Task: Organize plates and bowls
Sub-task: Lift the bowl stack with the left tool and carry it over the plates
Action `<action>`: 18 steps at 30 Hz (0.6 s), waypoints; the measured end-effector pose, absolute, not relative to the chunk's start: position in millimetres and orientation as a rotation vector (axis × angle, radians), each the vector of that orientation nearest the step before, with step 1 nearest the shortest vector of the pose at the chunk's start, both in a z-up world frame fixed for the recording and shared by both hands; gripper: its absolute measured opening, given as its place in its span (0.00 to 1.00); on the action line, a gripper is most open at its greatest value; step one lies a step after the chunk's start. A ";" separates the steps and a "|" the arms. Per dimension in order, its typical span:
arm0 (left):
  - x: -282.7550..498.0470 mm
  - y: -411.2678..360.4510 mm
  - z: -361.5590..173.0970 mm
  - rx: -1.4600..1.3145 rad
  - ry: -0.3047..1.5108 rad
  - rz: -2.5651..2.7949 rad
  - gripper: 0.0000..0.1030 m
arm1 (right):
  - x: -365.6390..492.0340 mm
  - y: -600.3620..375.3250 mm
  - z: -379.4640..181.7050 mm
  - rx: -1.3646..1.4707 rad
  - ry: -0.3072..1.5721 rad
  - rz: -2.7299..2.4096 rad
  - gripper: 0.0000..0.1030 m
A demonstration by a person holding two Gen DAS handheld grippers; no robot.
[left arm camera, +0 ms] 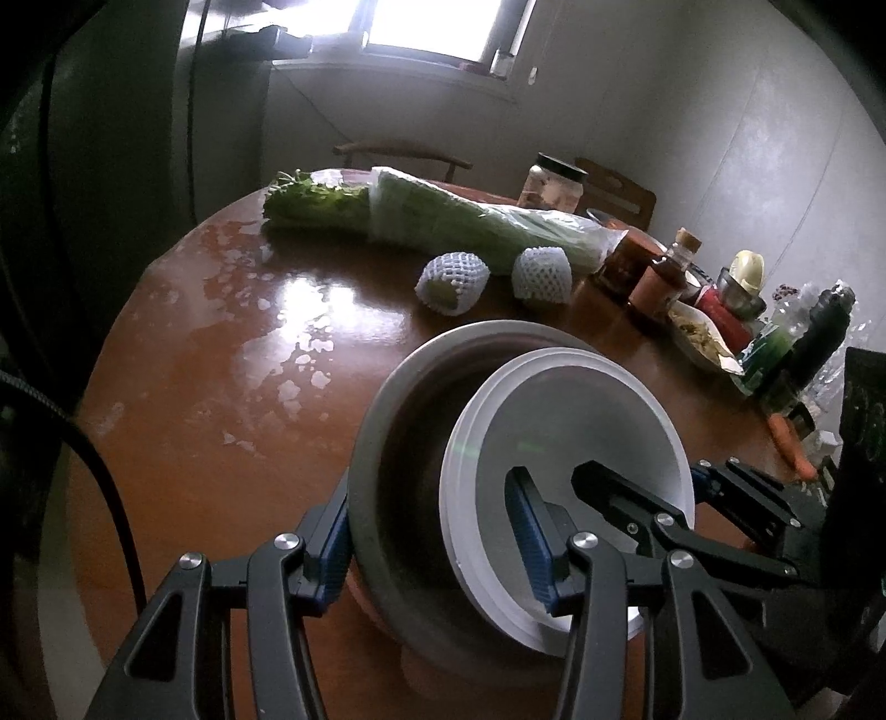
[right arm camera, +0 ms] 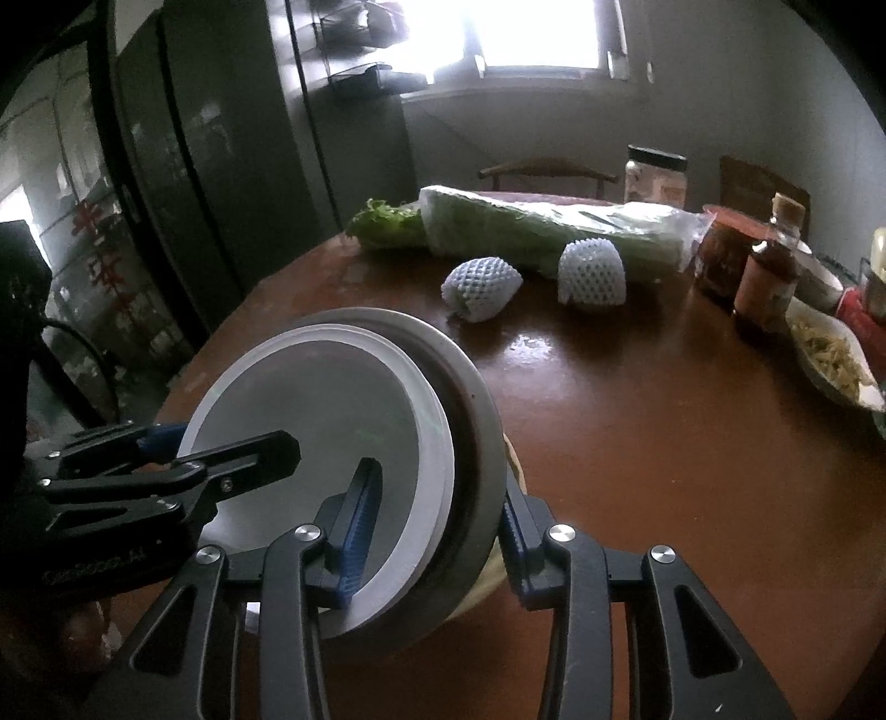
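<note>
Here we have both grippers on one stack of dishes at the near edge of the round brown table [left arm camera: 232, 443]. Our left gripper [left arm camera: 432, 545] is narrowed around the stack's left side: one blue pad [left arm camera: 332, 545] presses the outside of the grey metal bowl [left arm camera: 398, 421], the other lies inside on the white plate [left arm camera: 559, 410]. Our right gripper [right arm camera: 437, 531] mirrors it from the other side, one pad on the plate's face, the other outside the bowl's wall, so it too is clamped on bowl and plate together. The white plate sits tilted inside the grey bowl, and a pale dish edge [right arm camera: 493, 581] shows beneath the bowl; whether the stack rests on the table or hangs just above it, we cannot tell.

Beyond the stack lie two fruits in white foam netting [left arm camera: 451, 282], close to each other but apart. Behind them a long bag of celery [left arm camera: 443, 221] stretches across the table. To the right stand sauce bottles [left arm camera: 664, 277] and a jar with a black lid [left arm camera: 554, 185], and a shallow dish of food [right arm camera: 830, 360]. Past the table are wooden chairs [left arm camera: 404, 152] and a bright window [left arm camera: 437, 27].
</note>
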State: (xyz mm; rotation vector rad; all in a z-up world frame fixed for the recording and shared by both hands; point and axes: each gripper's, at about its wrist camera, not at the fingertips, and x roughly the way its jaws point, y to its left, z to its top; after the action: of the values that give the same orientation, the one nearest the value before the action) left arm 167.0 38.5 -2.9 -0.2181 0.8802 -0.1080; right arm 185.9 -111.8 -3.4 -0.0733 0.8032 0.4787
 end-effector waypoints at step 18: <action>164.6 42.5 -7.5 -0.219 0.878 -0.094 0.49 | 184.1 -102.2 -8.9 -0.116 0.784 0.460 0.40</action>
State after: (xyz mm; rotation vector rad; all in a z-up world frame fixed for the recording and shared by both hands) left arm 164.6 42.5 -7.5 -0.2192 0.8777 -0.0939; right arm 184.1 -102.2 -8.9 -0.1165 0.7839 0.4596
